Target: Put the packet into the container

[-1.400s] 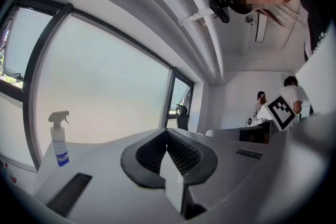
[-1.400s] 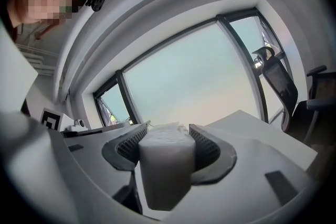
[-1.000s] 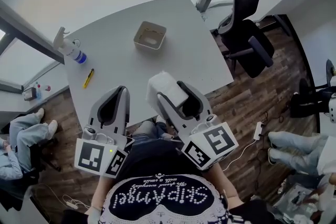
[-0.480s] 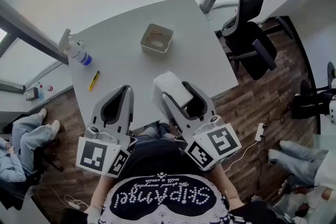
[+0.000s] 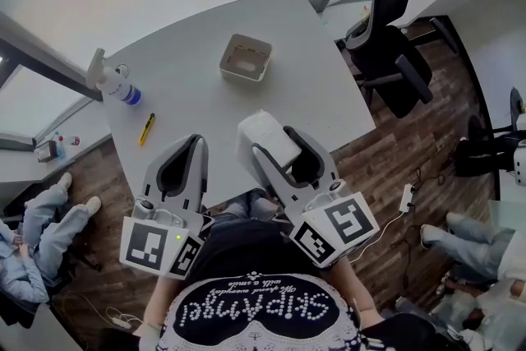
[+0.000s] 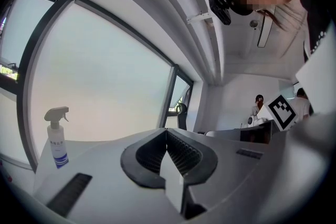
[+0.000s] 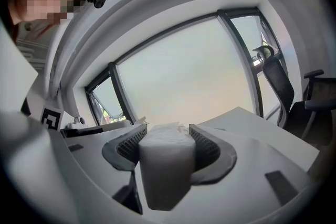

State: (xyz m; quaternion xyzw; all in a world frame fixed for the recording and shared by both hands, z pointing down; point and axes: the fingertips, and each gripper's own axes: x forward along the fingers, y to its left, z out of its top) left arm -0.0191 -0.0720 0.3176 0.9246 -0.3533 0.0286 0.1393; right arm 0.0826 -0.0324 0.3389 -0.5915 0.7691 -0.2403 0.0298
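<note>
A white packet (image 5: pixel 261 135) sits clamped between the jaws of my right gripper (image 5: pixel 267 145), held above the near edge of the grey table (image 5: pixel 197 99). The right gripper view shows that packet (image 7: pixel 167 165) filling the gap between the ribbed pads. A small beige container (image 5: pixel 245 57), square and empty, rests on the table farther out, well beyond the packet. My left gripper (image 5: pixel 197 142) hovers beside the right one over the near table edge, jaws closed together with nothing held (image 6: pixel 167 136).
A spray bottle (image 5: pixel 115 82) stands at the table's left side, with a yellow utility knife (image 5: pixel 147 128) near it. A black office chair (image 5: pixel 393 53) stands to the right of the table. Seated people's legs (image 5: pixel 45 214) show at the far left.
The view has shifted slightly; both grippers hold about the same pose, the packet still in the right one.
</note>
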